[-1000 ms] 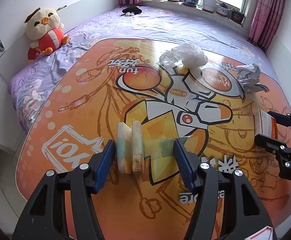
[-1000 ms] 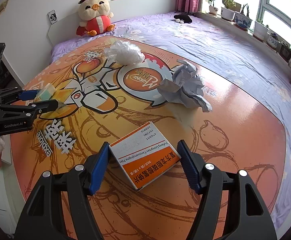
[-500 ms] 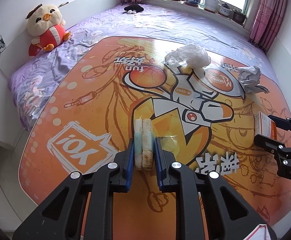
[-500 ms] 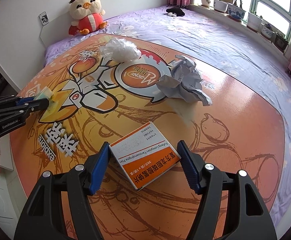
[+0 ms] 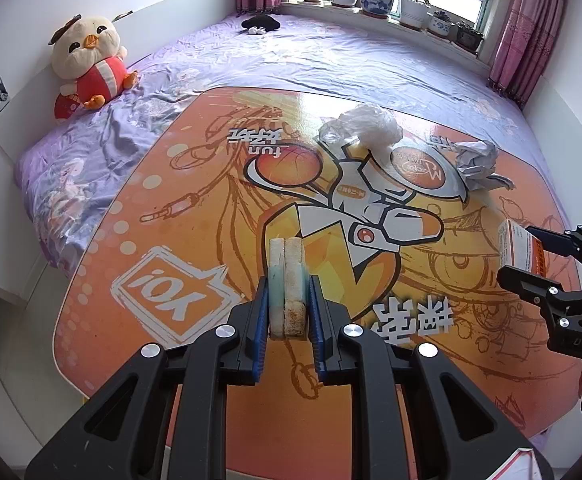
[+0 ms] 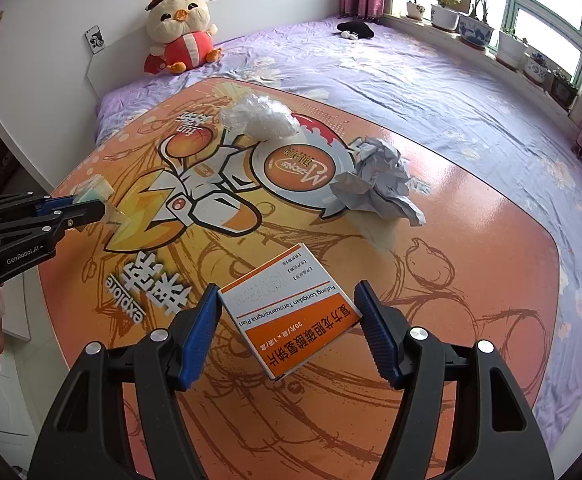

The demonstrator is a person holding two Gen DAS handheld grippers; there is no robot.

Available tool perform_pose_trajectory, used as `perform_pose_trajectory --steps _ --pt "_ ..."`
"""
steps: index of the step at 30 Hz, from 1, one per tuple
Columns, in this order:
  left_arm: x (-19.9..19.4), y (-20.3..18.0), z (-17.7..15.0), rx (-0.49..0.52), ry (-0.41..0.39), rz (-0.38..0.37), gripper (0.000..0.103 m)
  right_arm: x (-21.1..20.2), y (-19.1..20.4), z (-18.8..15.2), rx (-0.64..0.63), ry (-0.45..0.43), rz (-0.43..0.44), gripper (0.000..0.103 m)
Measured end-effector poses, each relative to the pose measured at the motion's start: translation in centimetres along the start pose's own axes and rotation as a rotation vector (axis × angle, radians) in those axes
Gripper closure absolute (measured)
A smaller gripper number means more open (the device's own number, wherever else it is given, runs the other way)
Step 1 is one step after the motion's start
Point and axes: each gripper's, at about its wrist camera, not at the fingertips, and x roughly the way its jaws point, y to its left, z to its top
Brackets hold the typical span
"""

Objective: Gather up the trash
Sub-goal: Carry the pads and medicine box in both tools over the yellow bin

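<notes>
In the left wrist view, a plush chick (image 5: 87,68) sits at the upper left of the frame, on the purple bed sheet (image 5: 331,64) against the white wall. The orange printed mat (image 5: 195,184) fills the middle of the frame and lies on the bed. At the lower centre the left tool (image 5: 289,308) is clenched on a dirty sponge (image 5: 287,280); the blue pads press on both of its sides, and the sponge stands on its edge between them. Above and to the right, a crumpled clear plastic bag (image 5: 361,124) lies on the mat, and further right a crumpled grey paper (image 5: 477,162) lies near it but apart. At the right edge the right tool (image 5: 527,254) comes into the frame with a medicine box (image 5: 517,248) between its fingers.

In the right wrist view, the left tool (image 6: 87,206) is at the left edge with the sponge (image 6: 93,192) in its grip. The plastic bag (image 6: 261,118) is at the upper centre and the grey paper (image 6: 377,182) is right of it. At the lower centre the right tool (image 6: 289,320) holds the orange and white medicine box (image 6: 291,314): the box sits tilted, with two opposite corners touching the blue pads, which stand wide apart. Flower pots (image 6: 471,28) stand on the window sill at the upper right.
</notes>
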Motion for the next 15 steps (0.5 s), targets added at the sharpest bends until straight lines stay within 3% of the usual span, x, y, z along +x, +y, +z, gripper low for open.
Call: perform_pose_trajectory --steps 8,15 --pt "-3.5 2.6 -0.3 0.005 -0.054 -0.006 0.084 -3.1 4.0 1.8 -0.043 -0.067 0.044 0.034" --pt "-6.6 7.8 -2.1 -0.013 -0.089 0.026 0.084 -4.8 10.5 3.2 -0.111 -0.120 0.111 0.034"
